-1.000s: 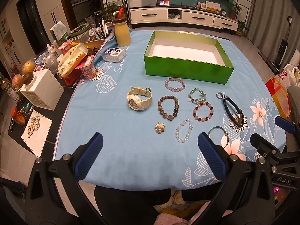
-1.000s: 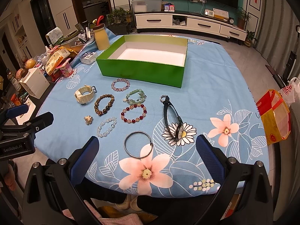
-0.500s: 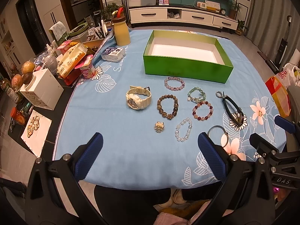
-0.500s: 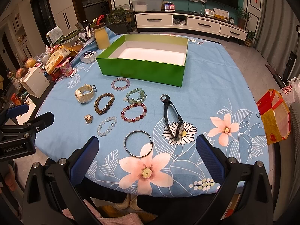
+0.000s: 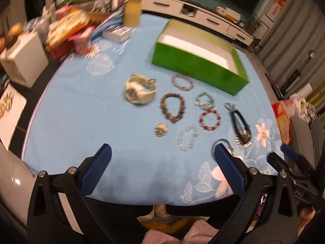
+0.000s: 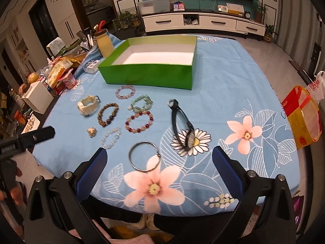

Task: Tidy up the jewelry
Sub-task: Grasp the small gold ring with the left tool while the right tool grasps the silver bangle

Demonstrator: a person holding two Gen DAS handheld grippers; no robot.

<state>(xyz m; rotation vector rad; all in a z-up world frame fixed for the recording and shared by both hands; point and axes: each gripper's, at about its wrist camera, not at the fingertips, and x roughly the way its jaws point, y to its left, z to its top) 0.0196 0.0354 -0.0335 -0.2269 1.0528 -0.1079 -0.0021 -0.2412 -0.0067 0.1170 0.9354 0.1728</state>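
An empty green box (image 6: 150, 75) (image 5: 195, 67) stands at the back of the blue cloth. In front of it lie a white watch (image 6: 87, 107) (image 5: 140, 91), several bead bracelets, among them a brown one (image 6: 107, 114) (image 5: 173, 107) and a red one (image 6: 139, 121), a small brooch (image 6: 91, 131), a metal bangle (image 6: 144, 155) and a black cord necklace (image 6: 181, 122). My left gripper (image 5: 162, 168) is open and empty over the near edge. My right gripper (image 6: 160, 168) is open and empty, just before the bangle.
Snack packets (image 5: 65, 28), a yellow bottle (image 6: 104, 45), a white box (image 5: 22, 59) and other clutter crowd the table's left side. A red-yellow bag (image 6: 302, 116) stands on the floor at the right. The left gripper's body shows in the right view (image 6: 26, 140).
The left gripper has swung and moved forward; its view is blurred and tilted. The right gripper has edged slightly closer to the table. Both stay open.
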